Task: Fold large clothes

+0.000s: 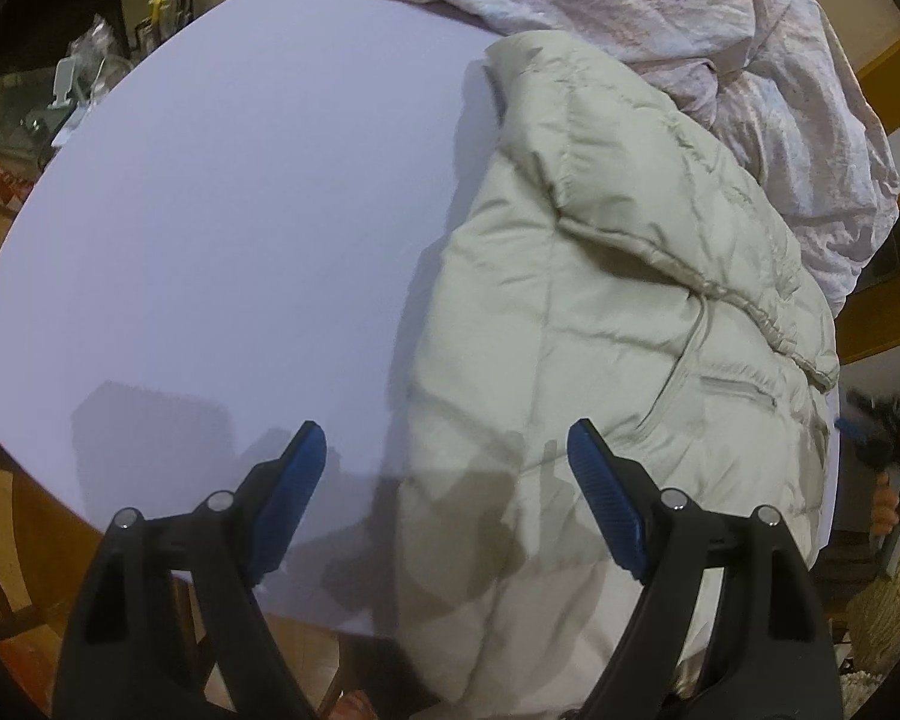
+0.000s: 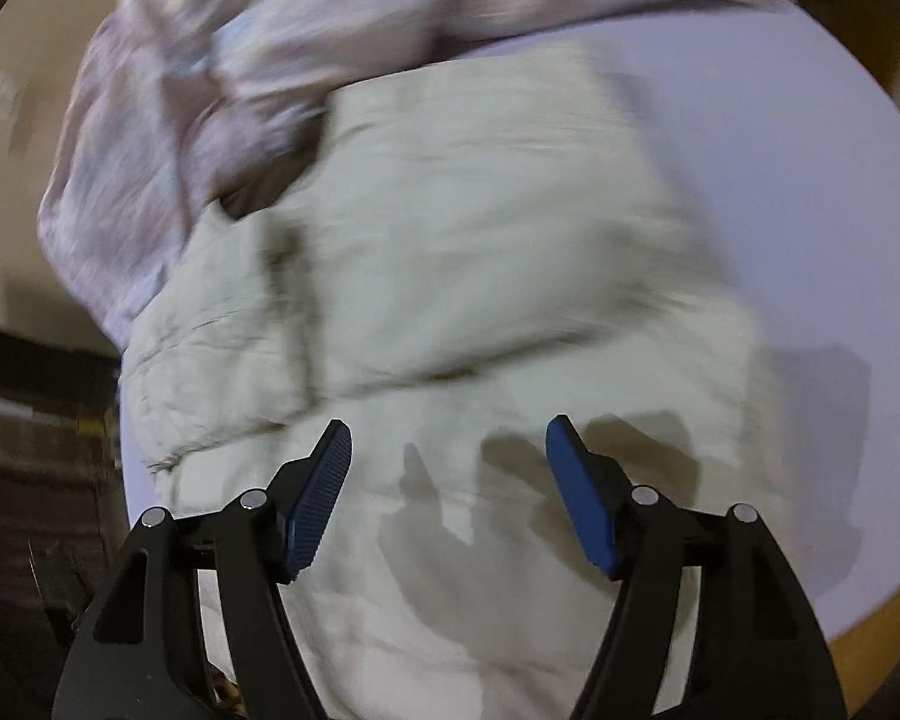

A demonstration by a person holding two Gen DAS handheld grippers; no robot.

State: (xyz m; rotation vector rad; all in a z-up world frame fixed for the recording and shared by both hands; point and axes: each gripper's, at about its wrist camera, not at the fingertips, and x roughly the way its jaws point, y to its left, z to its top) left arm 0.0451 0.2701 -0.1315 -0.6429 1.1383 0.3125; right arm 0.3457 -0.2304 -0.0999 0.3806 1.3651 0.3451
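- Left gripper (image 1: pixel 447 441) hovers wide open and empty over the near left edge of the pale puffer jacket (image 1: pixel 618 324).
- Right gripper (image 2: pixel 448 435) hangs above the jacket's near part, fingers spread, nothing between them.
- The jacket lies folded on the white round table (image 1: pixel 240 210).
- Beyond the jacket, a crumpled pinkish sheet (image 1: pixel 720 30) is heaped.

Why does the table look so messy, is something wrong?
Nothing is broken or spilled. The puffy jacket hangs partly over the table's near edge, and a crumpled pinkish sheet is bunched up behind it, touching it. That sheet looks unfolded.
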